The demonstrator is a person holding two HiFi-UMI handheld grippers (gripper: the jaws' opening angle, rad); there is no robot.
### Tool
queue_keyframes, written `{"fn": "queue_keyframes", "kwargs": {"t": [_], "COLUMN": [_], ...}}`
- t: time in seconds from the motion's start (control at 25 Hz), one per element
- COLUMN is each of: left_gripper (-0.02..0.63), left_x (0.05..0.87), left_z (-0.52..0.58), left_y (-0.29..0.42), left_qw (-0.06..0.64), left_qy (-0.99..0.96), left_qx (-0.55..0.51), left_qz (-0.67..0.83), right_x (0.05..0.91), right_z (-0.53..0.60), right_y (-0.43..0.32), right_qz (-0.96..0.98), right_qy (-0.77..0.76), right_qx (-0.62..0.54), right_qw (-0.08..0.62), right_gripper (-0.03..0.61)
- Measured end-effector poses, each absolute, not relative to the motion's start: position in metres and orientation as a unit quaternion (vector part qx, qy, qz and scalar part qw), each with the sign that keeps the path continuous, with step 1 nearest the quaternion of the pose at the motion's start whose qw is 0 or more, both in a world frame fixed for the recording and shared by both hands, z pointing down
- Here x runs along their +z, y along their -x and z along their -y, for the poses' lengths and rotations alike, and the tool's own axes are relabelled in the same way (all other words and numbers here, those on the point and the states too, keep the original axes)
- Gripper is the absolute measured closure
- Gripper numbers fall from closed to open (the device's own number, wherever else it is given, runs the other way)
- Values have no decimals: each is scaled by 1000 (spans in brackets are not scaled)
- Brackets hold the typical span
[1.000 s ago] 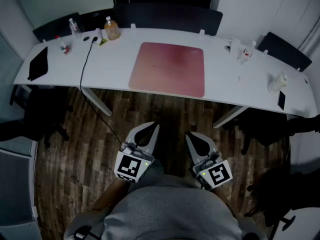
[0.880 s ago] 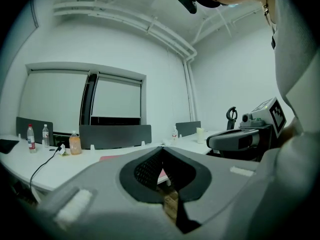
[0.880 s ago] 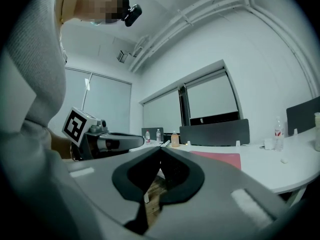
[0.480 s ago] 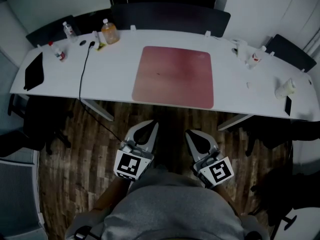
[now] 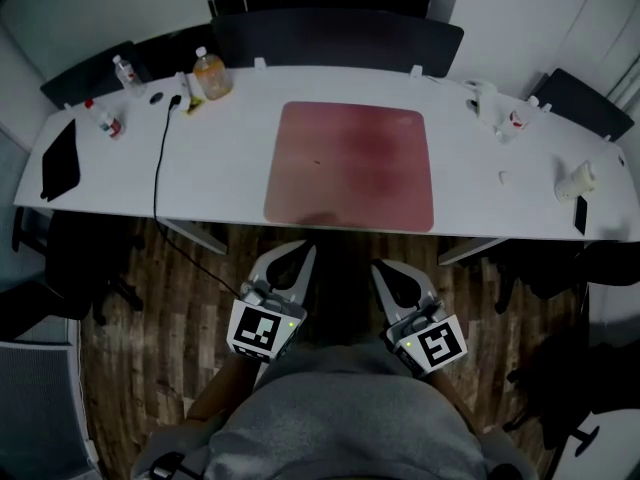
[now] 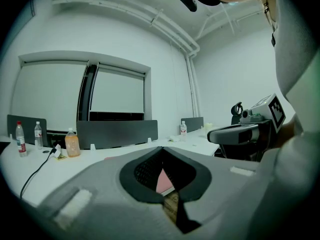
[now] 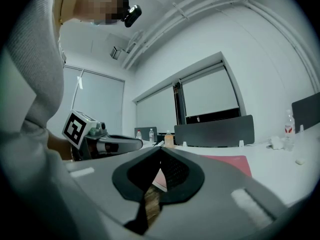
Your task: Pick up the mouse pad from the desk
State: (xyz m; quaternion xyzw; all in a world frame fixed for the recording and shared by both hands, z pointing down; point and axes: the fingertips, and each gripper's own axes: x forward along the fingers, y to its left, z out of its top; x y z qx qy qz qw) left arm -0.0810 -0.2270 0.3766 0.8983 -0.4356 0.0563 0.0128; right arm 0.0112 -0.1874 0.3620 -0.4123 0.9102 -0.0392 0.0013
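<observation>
A large pink mouse pad (image 5: 350,165) lies flat in the middle of the long white desk (image 5: 220,148), reaching to the desk's near edge. It shows as a pink strip beyond the jaw tips in the left gripper view (image 6: 164,181) and as a pink sheet in the right gripper view (image 7: 231,163). My left gripper (image 5: 299,254) and right gripper (image 5: 384,270) hang side by side over the wooden floor, short of the desk edge. Both are shut and hold nothing.
On the desk's left end are a black tablet (image 5: 60,158), a black cable (image 5: 160,158), an orange drink bottle (image 5: 211,74) and small bottles (image 5: 122,71). The right end carries a white cup (image 5: 578,178), a phone (image 5: 582,214) and small items. Dark chairs (image 5: 335,36) stand behind.
The desk and mouse pad have come closer and lower in the head view. Both grippers stay shut, side by side.
</observation>
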Motion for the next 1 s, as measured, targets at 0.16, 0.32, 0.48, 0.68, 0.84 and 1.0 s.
{"fn": "queue_keyframes", "kwargs": {"t": [0.16,0.32,0.48,0.68,0.84,1.0], "left_gripper": [614,613,612,612,509,384], "left_x": [379,384,390,420,467,515], "left_z": [237,248,258,285,307,328], "left_y": [75,72,74,75,70,64], "left_qw": [16,18,-3,-33,-70,-92], "left_qy": [-897,-897,-898,-901,-903,-906], "left_qx": [56,64,79,138,224,298], "left_qz": [438,438,432,411,360,287], "right_x": [370,375,380,426,480,524], "right_z": [192,204,219,249,272,301], "right_y": [-25,-36,-43,-55,-62,-63], "right_qz": [-907,-906,-910,-913,-923,-921], "right_qy": [419,420,412,381,310,253], "right_qx": [-51,-50,-35,8,14,29], "right_qw": [-6,-12,-32,-142,-228,-295], "right_gripper": [577,577,577,577,461,387]}}
